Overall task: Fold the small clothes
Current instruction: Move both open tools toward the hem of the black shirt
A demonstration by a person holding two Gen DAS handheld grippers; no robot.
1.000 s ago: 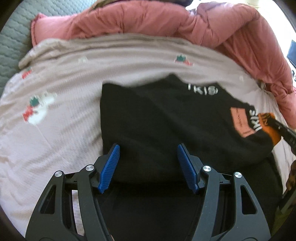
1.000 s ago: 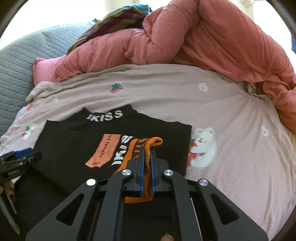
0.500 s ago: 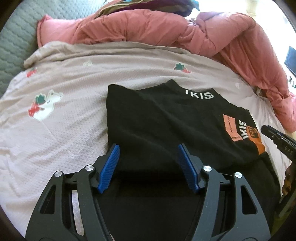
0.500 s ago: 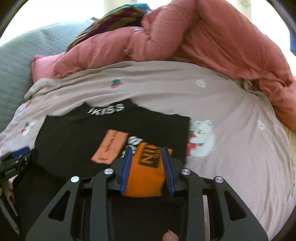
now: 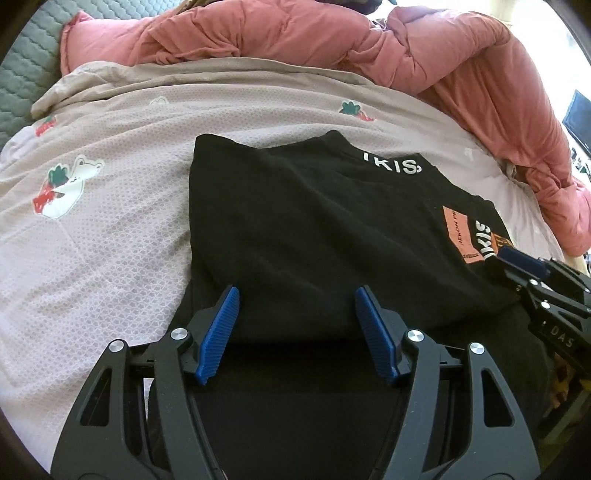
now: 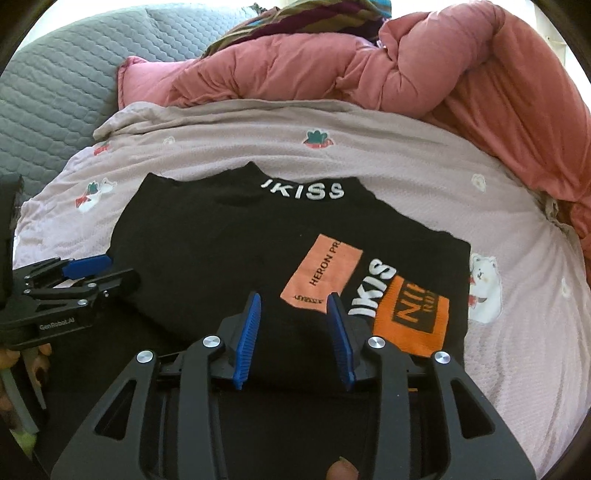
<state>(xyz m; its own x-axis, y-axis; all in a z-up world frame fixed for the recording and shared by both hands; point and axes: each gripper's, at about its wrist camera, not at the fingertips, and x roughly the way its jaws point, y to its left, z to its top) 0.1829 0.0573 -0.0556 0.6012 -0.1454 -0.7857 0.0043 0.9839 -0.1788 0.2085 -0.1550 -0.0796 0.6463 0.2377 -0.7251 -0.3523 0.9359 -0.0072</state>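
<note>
A black garment with white lettering lies folded on the printed bedsheet. My left gripper hovers open over its near left edge, with only flat black cloth below the blue pads. In the right wrist view the same black garment shows a salmon patch and an orange cuff lying flat at its near right corner. My right gripper stands just left of that cuff; its jaws are opening and nothing is pinched between them. The left gripper shows at the left.
A bulky pink duvet is heaped along the back and right of the bed. A grey quilted cushion stands at the back left, with striped cloth on top. Bare bedsheet lies right of the garment.
The right gripper let go of the orange cuff, opened and slid left. The cuff now lies flat on the black garment. The left gripper stayed in place, open.
</note>
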